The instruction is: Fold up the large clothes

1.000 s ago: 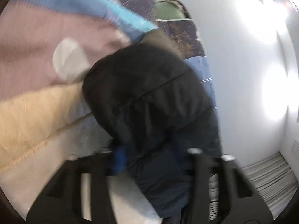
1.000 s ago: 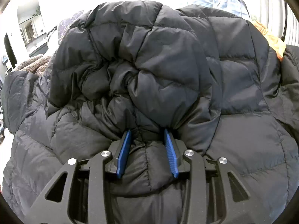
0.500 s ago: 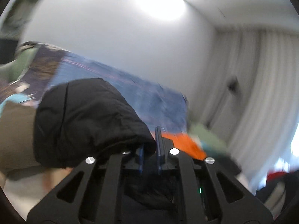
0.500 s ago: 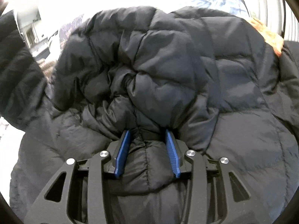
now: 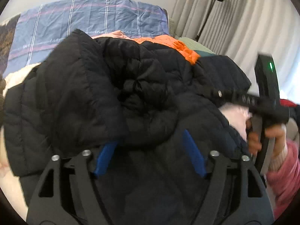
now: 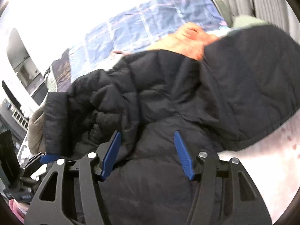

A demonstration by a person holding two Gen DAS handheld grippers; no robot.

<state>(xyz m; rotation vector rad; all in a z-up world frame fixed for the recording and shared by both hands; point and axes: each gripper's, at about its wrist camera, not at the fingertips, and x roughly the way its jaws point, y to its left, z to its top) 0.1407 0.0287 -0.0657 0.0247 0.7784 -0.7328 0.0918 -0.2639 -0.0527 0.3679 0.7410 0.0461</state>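
Plaid bedsheet [image 5: 90, 20] behind; both tools just opened, jaws spread over quilted black jacket [image 5: 146, 93].

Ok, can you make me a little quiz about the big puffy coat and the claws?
1. True or false: the black puffer jacket is hanging on a hanger.
2. What colour is the garment peeking out behind the jacket? A green, B orange, C purple.
3. What colour are the pads on the right claw?

Key: 1 false, it lies bunched on the bed. 2 B. 3 blue.
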